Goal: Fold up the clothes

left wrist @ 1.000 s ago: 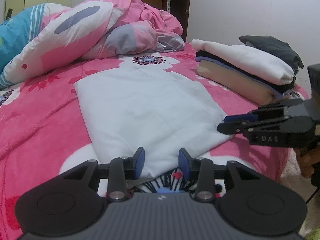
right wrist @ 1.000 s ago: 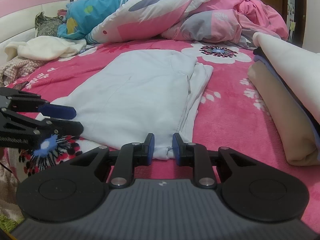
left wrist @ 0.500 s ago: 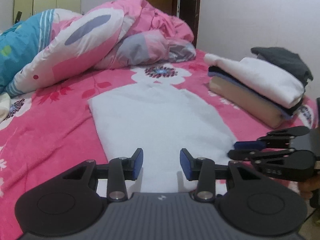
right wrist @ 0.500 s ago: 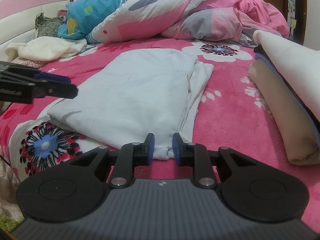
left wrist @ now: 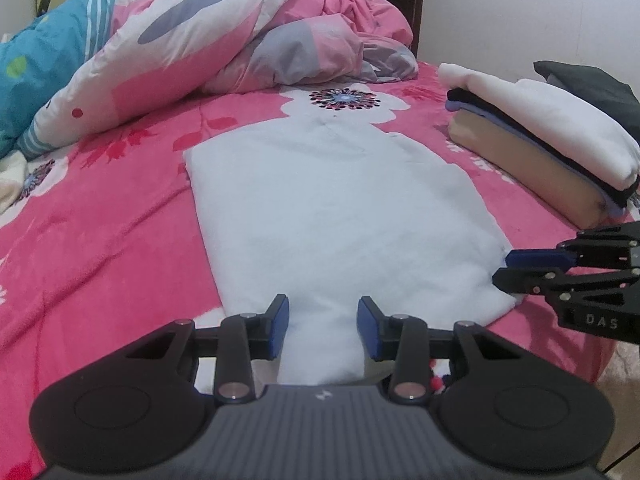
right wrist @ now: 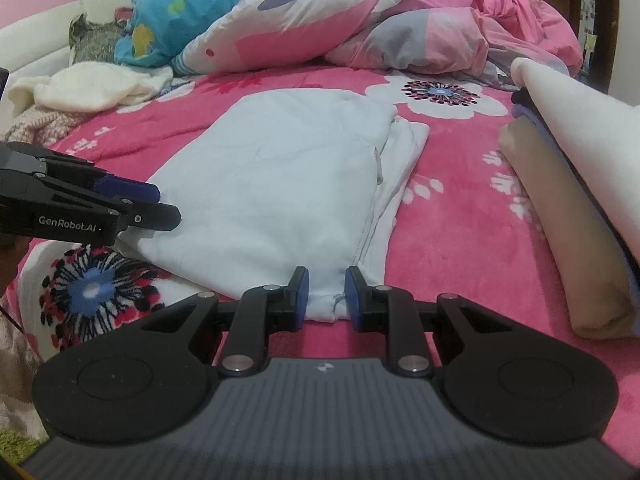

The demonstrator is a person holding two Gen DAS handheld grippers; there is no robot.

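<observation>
a pale blue garment [left wrist: 340,216] lies flat and lengthwise on a pink flowered bed [left wrist: 100,240], already folded into a long panel, with a narrower layer showing along its right edge in the right wrist view. over the last second the left tongs [left wrist: 322,328] have swung in from the bed's near corner, off the printed flower, to sit squarely over the garment's near hem; their blue pads stand apart with the cloth passing between them, not pinched. the right tongs [right wrist: 327,298] have kept their place at the other near corner, pads narrowly apart with the hem's edge and a loose thread in the gap; whether they actually press the fabric cannot be told. this puts both tongs along the same near hem, which reads as lining up for the next fold, likely carrying that hem away toward the far end. to the right a stack of folded clothes [left wrist: 540,140] waits just beside the garment; a rumpled pink duvet [left wrist: 240,32] lies beyond, and a person under a blue blanket [right wrist: 176,16] at the head of the bed.
</observation>
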